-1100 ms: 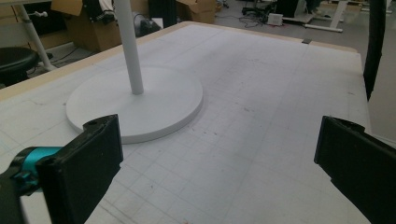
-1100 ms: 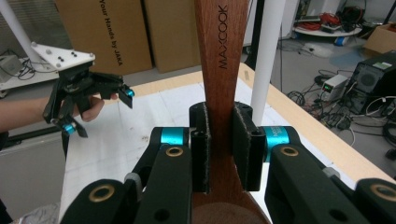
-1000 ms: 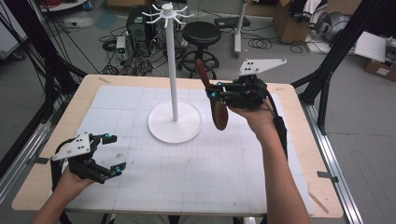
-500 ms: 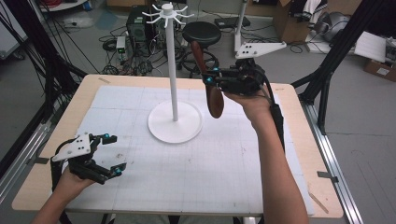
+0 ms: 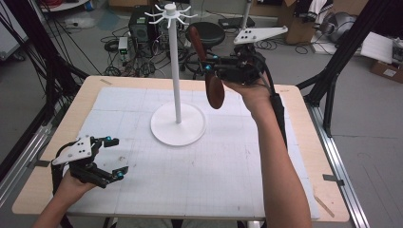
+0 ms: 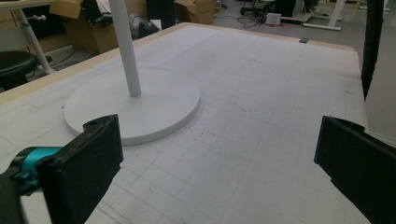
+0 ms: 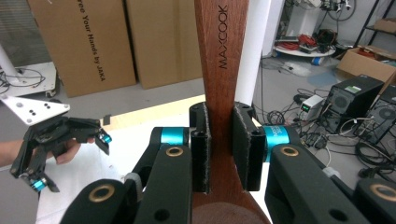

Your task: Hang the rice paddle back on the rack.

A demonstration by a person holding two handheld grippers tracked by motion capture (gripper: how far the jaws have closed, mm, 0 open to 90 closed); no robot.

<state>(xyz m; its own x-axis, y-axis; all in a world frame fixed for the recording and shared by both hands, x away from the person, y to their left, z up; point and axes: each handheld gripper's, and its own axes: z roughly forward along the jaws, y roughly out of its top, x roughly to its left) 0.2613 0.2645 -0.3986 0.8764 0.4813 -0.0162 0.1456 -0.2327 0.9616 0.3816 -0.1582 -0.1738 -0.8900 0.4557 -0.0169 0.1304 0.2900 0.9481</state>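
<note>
Wooden spoon (image 5: pixel 209 71) clamped by handle in right gripper (image 5: pixel 215 70), held in air above far edge of table (image 5: pixel 294 142), bowl end down, just right of white stand's (image 5: pixel 177 124) pole. "MAXCOOK" engraved on handle. Left gripper (image 5: pixel 113 156) released, jaws wide apart, nothing between, low over near left corner, aimed at stand base.

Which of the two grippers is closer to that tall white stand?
The right. The right gripper, holding the wooden spoon, hangs beside the white stand; the left gripper sits open near the table's front left corner.
</note>
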